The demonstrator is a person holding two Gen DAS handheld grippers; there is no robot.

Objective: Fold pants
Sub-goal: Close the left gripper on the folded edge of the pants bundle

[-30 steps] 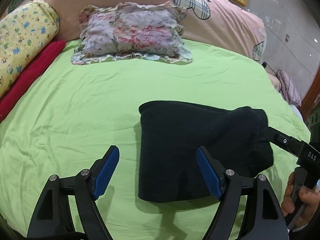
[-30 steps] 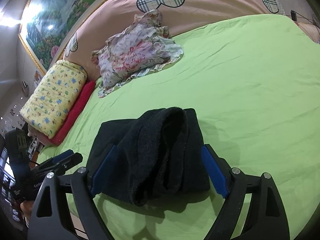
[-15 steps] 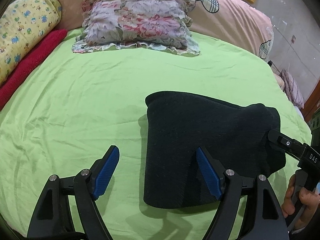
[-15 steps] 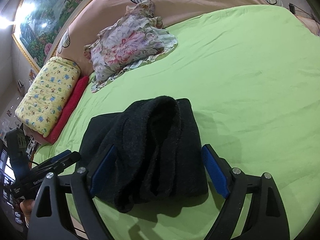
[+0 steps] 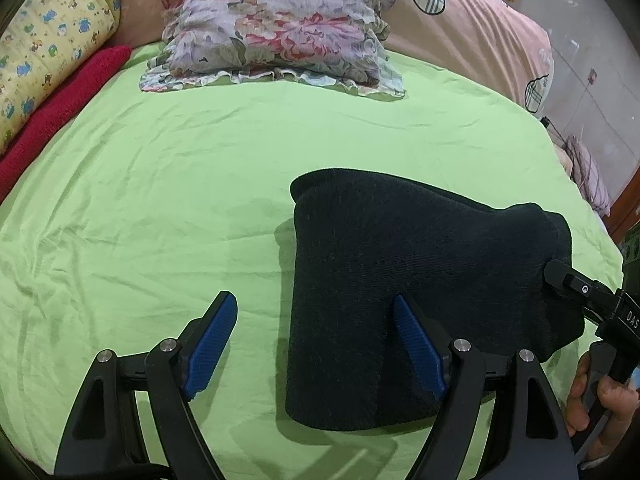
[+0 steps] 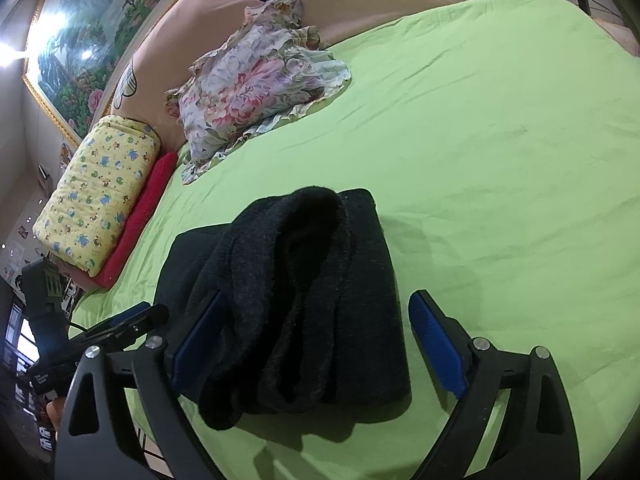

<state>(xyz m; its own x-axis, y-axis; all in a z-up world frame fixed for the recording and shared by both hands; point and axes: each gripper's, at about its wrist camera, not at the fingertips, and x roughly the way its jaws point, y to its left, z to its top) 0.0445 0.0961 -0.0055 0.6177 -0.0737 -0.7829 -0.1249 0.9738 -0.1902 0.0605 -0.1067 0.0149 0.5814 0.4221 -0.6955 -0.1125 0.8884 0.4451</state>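
The black pants (image 5: 400,280) lie folded in a thick bundle on the green bed sheet (image 5: 160,200). My left gripper (image 5: 316,348) is open and empty, its right finger over the bundle's left part, its left finger over the sheet. My right gripper (image 6: 320,340) is open and straddles the bundle's stacked end (image 6: 304,280). In the left wrist view the right gripper (image 5: 576,292) touches the bundle's right edge. In the right wrist view the left gripper (image 6: 120,324) sits at the bundle's left.
A floral pillow (image 5: 280,36) lies at the head of the bed against a pink headboard cover (image 5: 460,28). A yellow patterned roll (image 5: 44,52) and a red blanket (image 5: 56,116) lie along the left edge. The sheet's near edge is just below the grippers.
Both grippers have moved slightly forward and lower toward the bundle, which looks larger in both views. The pants have stayed folded in place. Both stay open.
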